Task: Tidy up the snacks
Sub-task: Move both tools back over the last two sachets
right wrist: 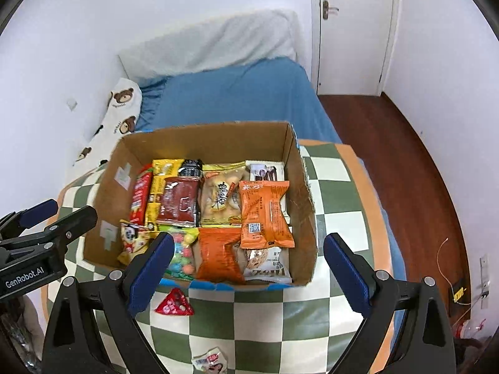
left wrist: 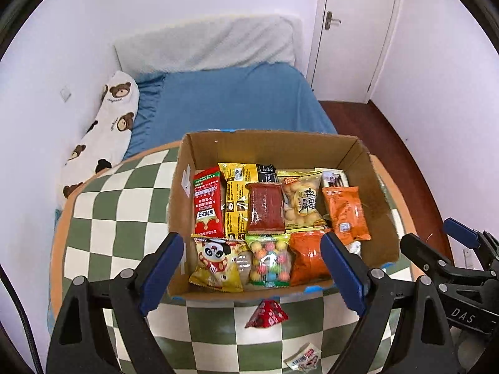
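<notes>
Both grippers are hanging above the near edge of the checkered cloth (left wrist: 118, 205), the left gripper (left wrist: 252, 268) and right gripper (right wrist: 249, 268) each spread apart, gripping nothing. The cardboard box (left wrist: 274, 146) is sitting packed with snacks; 2 loose packets, a red triangular one (left wrist: 265, 314) and a small white one (left wrist: 304, 357), are lying nearer.

place: home bedroom | evidence: bed (left wrist: 237, 99), bear pillow (left wrist: 103, 131), door (left wrist: 352, 31)

Black left gripper (left wrist: 252, 268), blue-padded jaws, silver screws.
</notes>
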